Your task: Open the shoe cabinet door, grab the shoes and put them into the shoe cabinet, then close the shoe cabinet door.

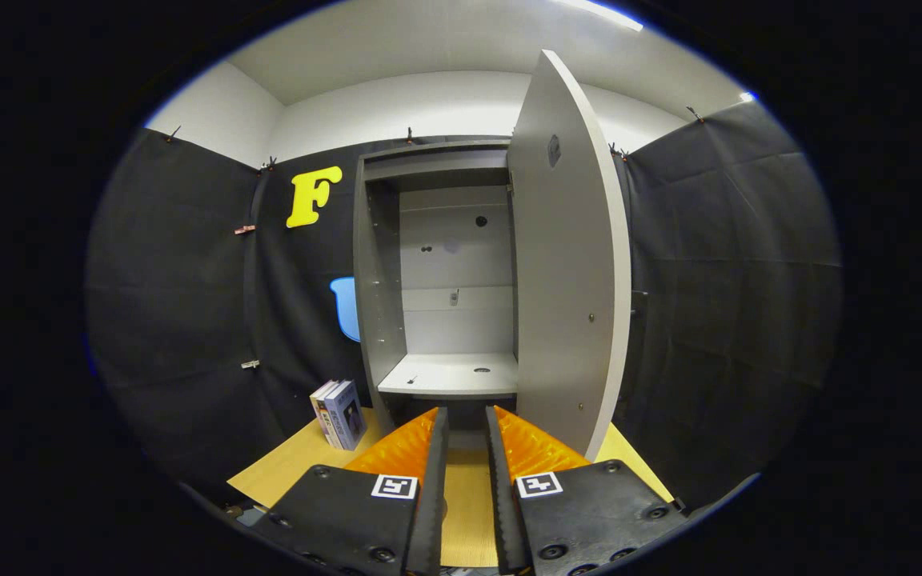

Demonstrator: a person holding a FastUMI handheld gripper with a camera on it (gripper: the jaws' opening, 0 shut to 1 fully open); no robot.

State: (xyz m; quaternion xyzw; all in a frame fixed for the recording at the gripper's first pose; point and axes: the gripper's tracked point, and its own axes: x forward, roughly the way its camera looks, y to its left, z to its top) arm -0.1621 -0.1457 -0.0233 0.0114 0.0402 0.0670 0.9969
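Pointing forward along the table (301, 460), tool (467, 416) with its two fingers (437, 448) set a narrow gap apart, nothing between them, only bare wood-grain surface showing through the slot. Carrying a square black-and-white marker (394, 486) on each finger base. Hovering just short of the shoe cabinet (373, 264), fingertips aimed at the lower front edge of its shelf (449, 374).

Standing upright to the left of the fingers, near the cabinet's left foot: a small set of books (338, 414), spines toward the camera, leaning slightly against one another, apart from the tool.

Just beyond the fingertips, resting on the table: grey shoe cabinet, door (569, 256) swung wide on the right-hand side, edge-on to the camera and reaching out toward the right finger. Showing inside a pale shelf with a small round hole near its front, a back panel (454, 256) with a few dark fitting holes and a small metal piece at mid height, plus a top board across the opening. Holding nothing on that shelf.

Hanging behind and to both sides, black cloth (733, 264) of the booth wall, pinned along its upper edge with small clips (245, 230). Rising above that, white wall (429, 104) and ceiling with a strip light (601, 12).
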